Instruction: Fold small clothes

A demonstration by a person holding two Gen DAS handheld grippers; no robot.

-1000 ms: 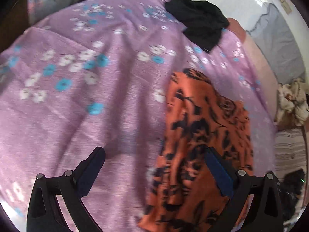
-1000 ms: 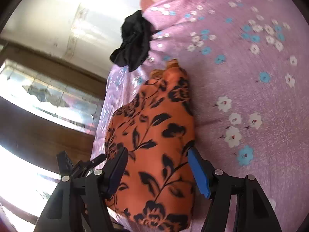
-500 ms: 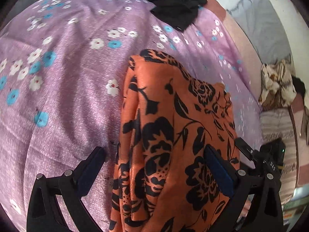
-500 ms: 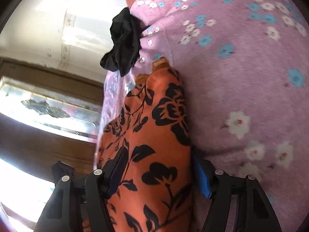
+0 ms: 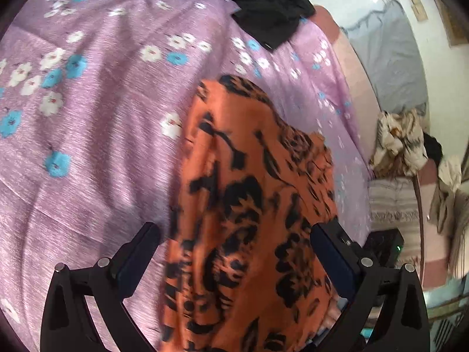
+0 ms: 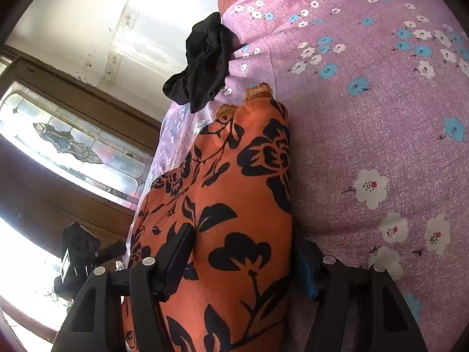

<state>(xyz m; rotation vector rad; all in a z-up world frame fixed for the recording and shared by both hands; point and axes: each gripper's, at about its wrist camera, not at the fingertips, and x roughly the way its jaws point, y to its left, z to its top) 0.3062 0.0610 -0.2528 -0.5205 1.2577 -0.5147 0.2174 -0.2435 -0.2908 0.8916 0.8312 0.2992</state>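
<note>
**Fingers of both grippers astride the orange garment**

Your left gripper has its fingers spread wide and released. The left-hand finger rests over the bare purple flowered sheet, clear of the cloth. The other finger sits at the garment's far edge, near the side of the bed. Nothing is pinched there; the orange cloth with its black flower print simply lies on the sheet between the two fingers. This view is somewhat blurred.

Your right gripper comes at the same garment from the other side. Its jaws have just been closing a little, with the garment between them, but they stand well apart. One pad lies against the top of the cloth. The blue pad sits just beside the folded edge, where orange meets purple. The cloth reaches both pads, yet no fold is lifted or clamped.

The garment lies lengthwise on the sheet as a long, narrow, doubled-over shape. Its gathered hem end points away from you, toward the black garment. That one lies crumpled at the far edge of the bed, apart from the orange one.

Off the bed, in the left wrist view, a heap of pale clothes lies to one side. In the right wrist view a leaded glass window fills the left.
</note>
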